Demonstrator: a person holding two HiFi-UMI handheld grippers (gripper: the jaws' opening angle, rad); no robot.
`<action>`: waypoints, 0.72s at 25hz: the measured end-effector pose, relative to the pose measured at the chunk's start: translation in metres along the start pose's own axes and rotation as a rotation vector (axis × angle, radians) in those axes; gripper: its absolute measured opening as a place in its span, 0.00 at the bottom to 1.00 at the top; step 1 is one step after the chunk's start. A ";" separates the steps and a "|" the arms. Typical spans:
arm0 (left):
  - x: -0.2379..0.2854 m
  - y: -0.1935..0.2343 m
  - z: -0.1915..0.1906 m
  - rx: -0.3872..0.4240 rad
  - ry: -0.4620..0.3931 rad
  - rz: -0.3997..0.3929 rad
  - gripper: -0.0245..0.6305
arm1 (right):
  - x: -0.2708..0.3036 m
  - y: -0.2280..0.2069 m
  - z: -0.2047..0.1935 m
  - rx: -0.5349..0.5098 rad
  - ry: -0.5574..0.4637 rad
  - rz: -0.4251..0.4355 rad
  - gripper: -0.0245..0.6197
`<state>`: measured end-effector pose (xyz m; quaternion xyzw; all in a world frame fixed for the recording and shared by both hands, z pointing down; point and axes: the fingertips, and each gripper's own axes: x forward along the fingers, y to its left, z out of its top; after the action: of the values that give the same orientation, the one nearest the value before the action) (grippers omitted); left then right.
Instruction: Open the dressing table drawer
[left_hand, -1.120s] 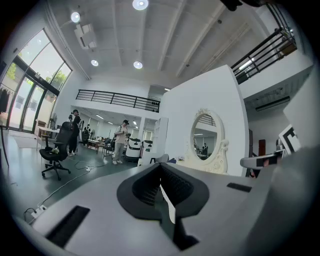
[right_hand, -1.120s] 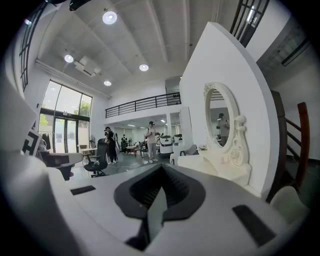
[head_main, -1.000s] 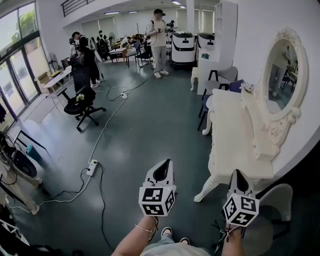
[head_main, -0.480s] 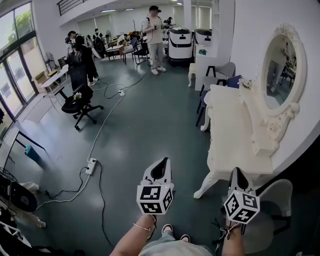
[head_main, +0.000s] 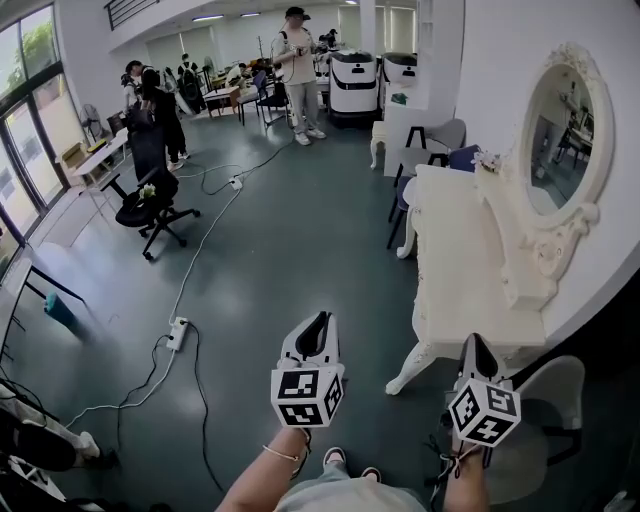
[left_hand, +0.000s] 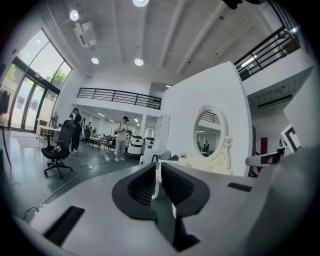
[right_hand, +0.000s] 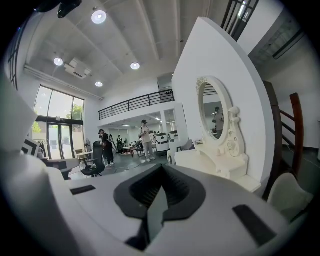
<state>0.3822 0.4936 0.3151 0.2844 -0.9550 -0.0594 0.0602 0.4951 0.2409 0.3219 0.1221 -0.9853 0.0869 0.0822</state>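
- The person is holding the left gripper (head_main: 320, 322), a grey tool with a black-and-white marker cube, low in front of their body. Its jaws are sitting almost pressed together, with only a thin slit between them and nothing in it.
- The right gripper (head_main: 475, 345), a grey tool just like it, is pointing the same way. Its jaws are pressed together and are pinching nothing.
- A grey plastic chair (head_main: 560, 395) is standing just beside the right gripper, so I think the person is going to need to step around it with care.
- The white carved wooden dressing table (head_main: 462, 260) is standing just ahead on the right, against the white wall. Its near corner and curly leg are close beyond the right gripper, but neither tool is touching it.
- I am not seeing the drawer front or its knob from here. I am guessing it is hiding under the long front edge of the dressing table, the edge facing the room.
- To do this step well, I think the person is best off walking round to face that edge. The jaws should be opening before they reach the knob, and the pull should be going straight out, level and slow.
- The oval white-framed mirror (head_main: 553, 135) is standing along the back edge of the dressing table.
- Far off, a white power strip (head_main: 180, 333) is lying on the floor and people (head_main: 297, 70) are standing well apart from the dressing table.
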 end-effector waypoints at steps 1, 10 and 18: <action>0.001 0.001 -0.001 0.000 0.005 0.000 0.08 | 0.001 -0.001 -0.001 0.001 0.002 -0.003 0.05; 0.007 0.010 -0.007 0.007 0.028 0.004 0.20 | 0.012 0.003 -0.007 0.008 0.019 0.000 0.05; 0.021 0.019 -0.008 0.026 0.032 -0.006 0.29 | 0.028 0.006 -0.003 0.003 0.012 -0.010 0.05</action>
<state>0.3553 0.4974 0.3275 0.2888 -0.9537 -0.0427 0.0717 0.4677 0.2405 0.3294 0.1265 -0.9840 0.0888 0.0882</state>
